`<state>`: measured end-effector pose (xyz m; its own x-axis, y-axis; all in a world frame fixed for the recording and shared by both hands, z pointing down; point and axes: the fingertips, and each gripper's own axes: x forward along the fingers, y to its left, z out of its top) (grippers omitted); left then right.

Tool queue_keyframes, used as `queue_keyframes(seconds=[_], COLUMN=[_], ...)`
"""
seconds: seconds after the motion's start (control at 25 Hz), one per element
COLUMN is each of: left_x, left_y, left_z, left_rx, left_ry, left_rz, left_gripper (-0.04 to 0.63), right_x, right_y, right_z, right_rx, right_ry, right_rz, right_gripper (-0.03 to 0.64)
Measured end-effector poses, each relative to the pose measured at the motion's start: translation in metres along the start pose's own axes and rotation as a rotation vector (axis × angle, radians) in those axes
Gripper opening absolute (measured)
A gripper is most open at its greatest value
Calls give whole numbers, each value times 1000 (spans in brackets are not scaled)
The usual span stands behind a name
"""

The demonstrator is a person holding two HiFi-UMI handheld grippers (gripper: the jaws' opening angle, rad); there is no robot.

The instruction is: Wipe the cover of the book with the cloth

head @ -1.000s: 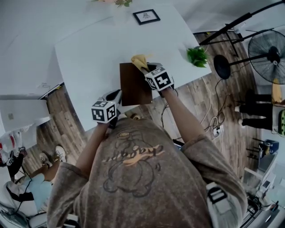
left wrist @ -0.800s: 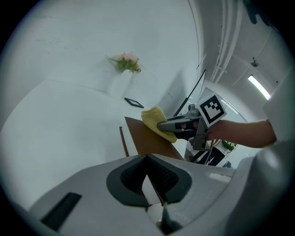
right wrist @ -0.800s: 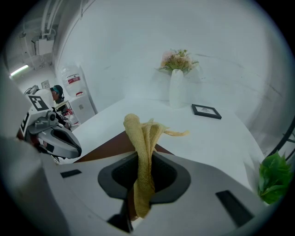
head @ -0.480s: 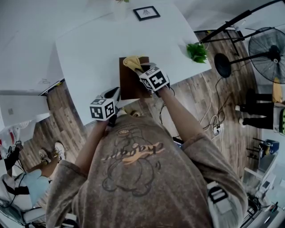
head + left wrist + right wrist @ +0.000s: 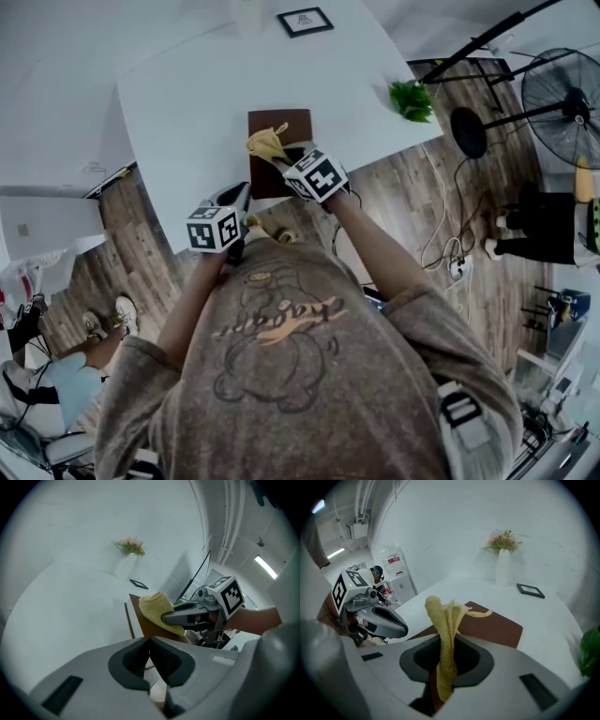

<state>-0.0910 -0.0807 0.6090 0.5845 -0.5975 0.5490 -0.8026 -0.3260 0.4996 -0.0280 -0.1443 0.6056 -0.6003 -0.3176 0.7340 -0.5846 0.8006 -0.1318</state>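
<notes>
Pinched yellow cloth (image 5: 443, 620) in right gripper (image 5: 446, 660), on brown book (image 5: 492, 627) atop white table (image 5: 187, 103); held left gripper (image 5: 152, 660) closed, empty, nearby.

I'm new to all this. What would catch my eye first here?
The yellow cloth stands out, pinched in the right gripper and held over the dark brown book near the white table's front edge. To its left, the left gripper hovers at that edge, jaws shut on nothing.
</notes>
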Motion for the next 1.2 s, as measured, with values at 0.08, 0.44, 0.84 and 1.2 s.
queue_keyframes(seconds=[0.08,0.44,0.84,1.2], left_x=[-2,-10,-11,-7], left_y=[-1,-4,-8,-15], left_z=[-2,-11,-10,-4], left_rx=[-5,-25,-19,1], left_ry=[-4,-12,-31,-39], left_rz=[3,15,19,7], left_gripper=[5,4,5,5], right_x=[-2,-12,-36,-60], right_y=[10,45,58,37], right_z=[-6,-25,-53,-66], right_rx=[9,60,151,246], right_ry=[-1,-16,-48,-80], right_rz=[21,94,106,56], right_gripper=[63,63,63,63])
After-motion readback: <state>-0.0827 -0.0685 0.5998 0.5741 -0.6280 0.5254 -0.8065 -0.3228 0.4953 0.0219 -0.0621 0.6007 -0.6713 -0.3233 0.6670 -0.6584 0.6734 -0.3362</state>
